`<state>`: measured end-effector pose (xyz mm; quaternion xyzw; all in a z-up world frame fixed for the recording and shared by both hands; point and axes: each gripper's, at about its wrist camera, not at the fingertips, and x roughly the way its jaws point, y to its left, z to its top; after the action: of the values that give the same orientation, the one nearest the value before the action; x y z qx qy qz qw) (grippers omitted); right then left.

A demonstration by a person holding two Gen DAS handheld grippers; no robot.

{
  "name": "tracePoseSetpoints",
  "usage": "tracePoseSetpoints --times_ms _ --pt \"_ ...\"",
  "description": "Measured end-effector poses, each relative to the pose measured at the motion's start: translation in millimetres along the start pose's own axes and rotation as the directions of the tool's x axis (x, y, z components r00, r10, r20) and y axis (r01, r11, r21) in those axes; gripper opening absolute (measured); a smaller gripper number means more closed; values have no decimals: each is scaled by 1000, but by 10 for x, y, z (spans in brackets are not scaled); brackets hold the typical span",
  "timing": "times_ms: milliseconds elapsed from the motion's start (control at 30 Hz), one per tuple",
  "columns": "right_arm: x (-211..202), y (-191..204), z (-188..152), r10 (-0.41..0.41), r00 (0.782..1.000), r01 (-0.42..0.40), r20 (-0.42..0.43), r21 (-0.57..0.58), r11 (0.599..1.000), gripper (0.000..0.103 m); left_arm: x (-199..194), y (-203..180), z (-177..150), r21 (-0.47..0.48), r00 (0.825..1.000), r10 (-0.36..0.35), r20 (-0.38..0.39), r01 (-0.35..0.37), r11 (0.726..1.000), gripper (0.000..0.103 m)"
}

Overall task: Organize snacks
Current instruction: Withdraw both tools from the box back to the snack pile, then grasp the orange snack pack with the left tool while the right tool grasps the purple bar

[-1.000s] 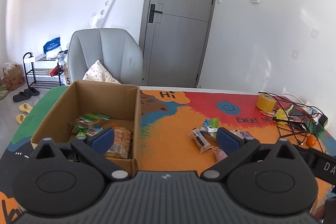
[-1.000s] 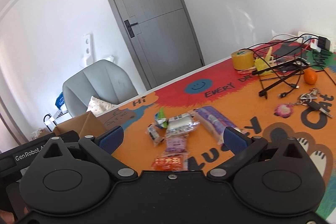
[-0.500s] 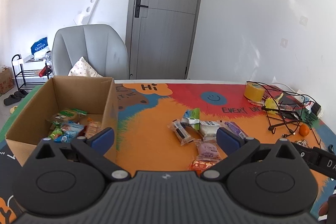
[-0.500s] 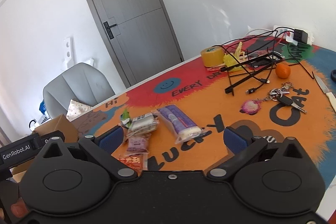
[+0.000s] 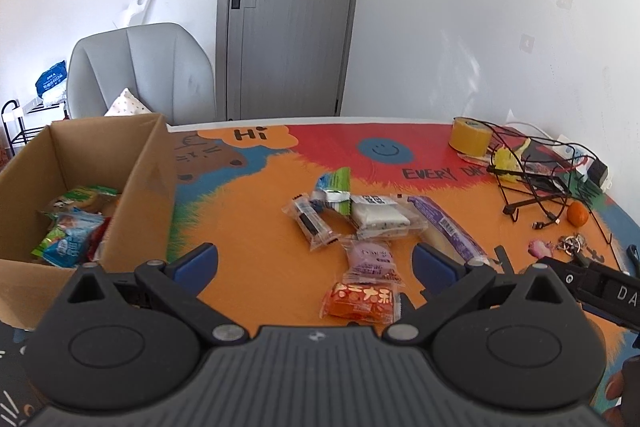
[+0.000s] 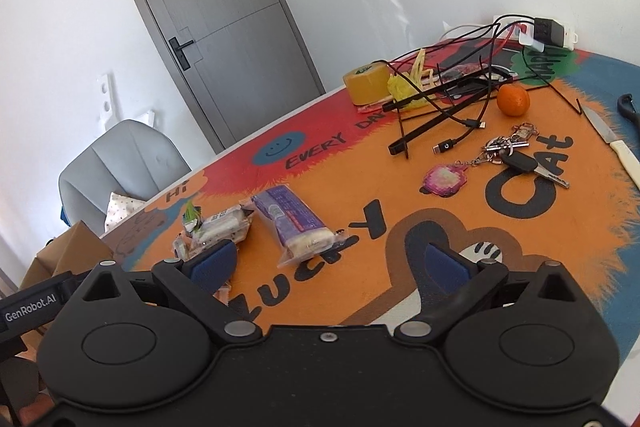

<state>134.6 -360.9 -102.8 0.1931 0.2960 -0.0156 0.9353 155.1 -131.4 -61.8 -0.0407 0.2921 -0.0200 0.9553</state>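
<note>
A cardboard box (image 5: 152, 187) stands at the left of the table with several snack packets (image 5: 70, 231) inside. Loose snacks lie mid-table: a green-white packet (image 5: 334, 187), a clear-wrapped dark bar (image 5: 314, 227), a white cake (image 5: 380, 217), a long purple bar (image 5: 444, 227), a round purple packet (image 5: 370, 257) and an orange-red packet (image 5: 360, 301). My left gripper (image 5: 314, 265) is open and empty, just before the orange-red packet. My right gripper (image 6: 328, 263) is open and empty, right of the purple bar (image 6: 292, 219) and white cake (image 6: 222, 227).
A tape roll (image 6: 366, 83), tangled black cables (image 6: 444, 95), an orange (image 6: 513, 99), keys with a pink charm (image 6: 504, 155), a knife (image 6: 612, 147) and a power strip (image 6: 548, 35) lie on the right of the table mat. A grey chair (image 5: 140, 71) stands behind the box.
My left gripper has swung right, away from the box and toward the loose snacks. My right gripper has also swung right, bringing the keys and knife into view. Both stay open.
</note>
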Motion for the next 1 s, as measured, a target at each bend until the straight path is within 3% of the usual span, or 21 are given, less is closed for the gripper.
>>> tracePoseSetpoints --times_ms 400,733,833,900,967,1000 --pt "237 -49 -17 20 999 -22 -50 -43 999 88 386 -198 -192 2 997 33 -66 -33 999 102" --pt "431 -69 -7 52 996 -55 -70 -42 998 87 627 -265 -304 28 993 64 -95 -62 998 99" --pt "526 -42 -15 51 995 -54 -82 -43 998 87 678 -250 -332 27 993 53 -110 -50 998 89" --pt "580 -10 -14 51 995 -55 -87 -45 997 87 680 -228 -333 20 993 37 -109 -35 999 73" --pt "609 35 -5 60 994 -65 -86 -49 997 87 662 -220 -328 24 994 43 -100 -40 999 50" --pt "619 60 1 64 994 -68 -84 -54 996 87 654 -204 -317 14 994 34 -101 -32 999 50"
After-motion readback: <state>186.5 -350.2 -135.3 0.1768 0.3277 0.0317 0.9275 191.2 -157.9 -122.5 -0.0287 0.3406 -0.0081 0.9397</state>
